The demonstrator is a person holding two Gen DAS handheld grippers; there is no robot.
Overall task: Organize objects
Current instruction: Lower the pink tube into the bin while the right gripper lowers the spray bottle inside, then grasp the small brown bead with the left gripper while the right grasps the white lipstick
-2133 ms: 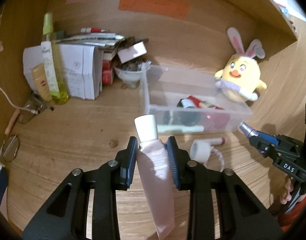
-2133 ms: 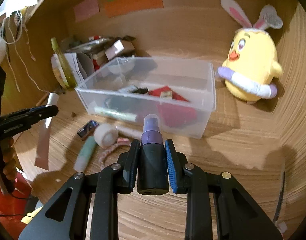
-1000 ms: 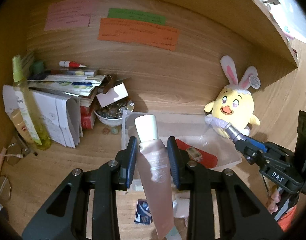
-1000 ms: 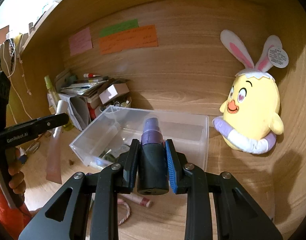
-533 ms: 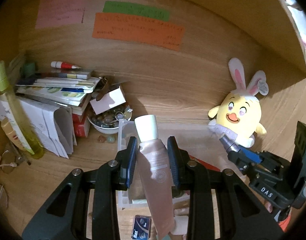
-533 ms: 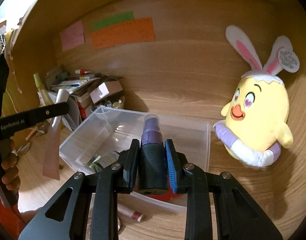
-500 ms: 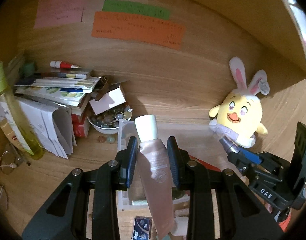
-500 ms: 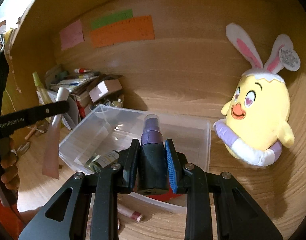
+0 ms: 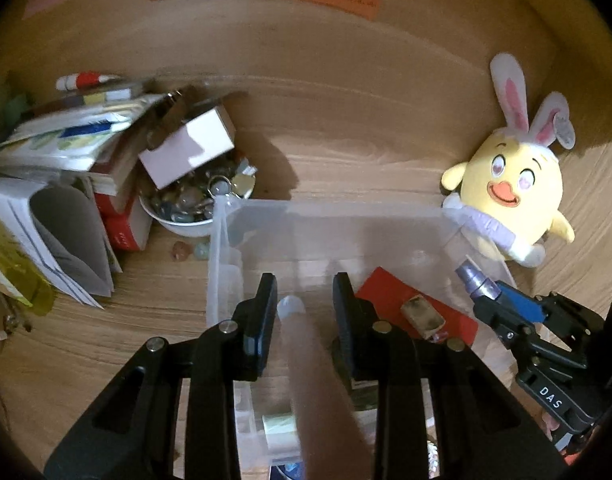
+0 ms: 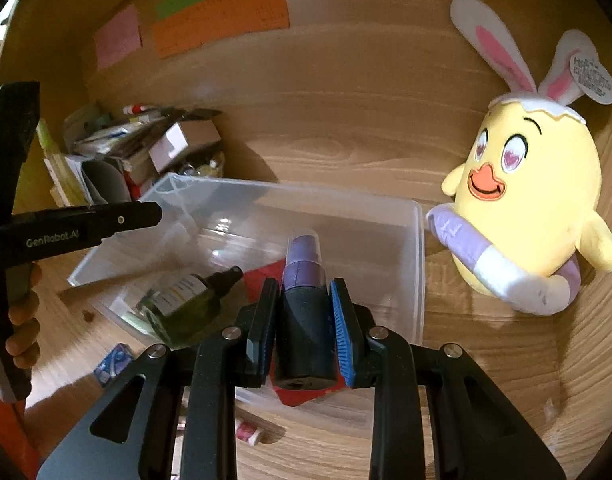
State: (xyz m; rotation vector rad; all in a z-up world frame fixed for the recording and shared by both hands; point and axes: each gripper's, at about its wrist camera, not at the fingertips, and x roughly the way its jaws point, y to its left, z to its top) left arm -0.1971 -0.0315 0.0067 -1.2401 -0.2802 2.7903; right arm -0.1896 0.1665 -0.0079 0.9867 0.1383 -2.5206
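In your left wrist view, your left claw [image 9: 304, 312] is hanging over the clear bin [image 9: 226, 248], its fingers spread with gaps on both sides of the blurred pink tube [image 9: 318, 384] between them. Half a second ago those pads were squeezing that tube; now it is sitting lower and smeared with motion. Only this view is showing the bowl of stones [image 9: 194, 204] and the small brown block on the red card [image 9: 418, 308] inside the bin.

In your right wrist view, your right claw [image 10: 306, 320] is still pinching the dark spray bottle [image 10: 304, 320] by its body, purple top pointing forward over the bin's near wall [image 10: 420, 280]. This view alone is showing a green bottle [image 10: 186, 300] lying tilted in the bin, and your left claw [image 10: 146, 214] reaching in over the bin's left corner. The yellow chick plush [image 10: 534, 216] is sitting just beside the bin on the bench [image 10: 486, 400].
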